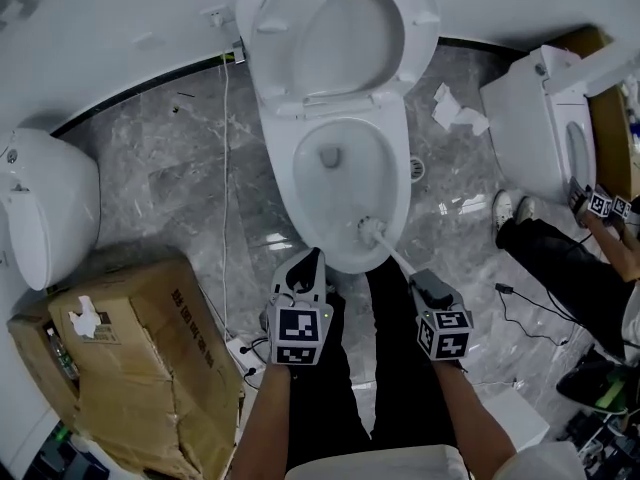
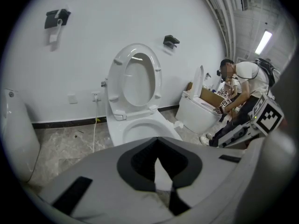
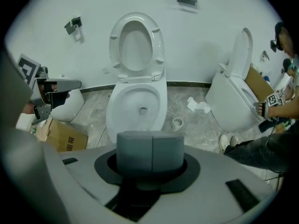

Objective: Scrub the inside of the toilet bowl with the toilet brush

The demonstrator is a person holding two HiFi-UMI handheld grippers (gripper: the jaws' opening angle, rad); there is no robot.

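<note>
White toilet bowl (image 1: 345, 183), seat raised; toilet brush (image 1: 373, 231) head against near inner rim, handle slanted.

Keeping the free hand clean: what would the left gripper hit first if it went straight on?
Probably the front rim of the toilet bowl, just ahead of the left gripper; depth is unclear.

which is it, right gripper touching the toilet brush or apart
Touching. The head view shows the toilet brush handle ending between the jaws of the right gripper.

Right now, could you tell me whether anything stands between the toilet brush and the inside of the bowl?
Nothing visible does. The seat is raised, the bowl is open, and the toilet brush, in the right gripper, is at its near edge.
</note>
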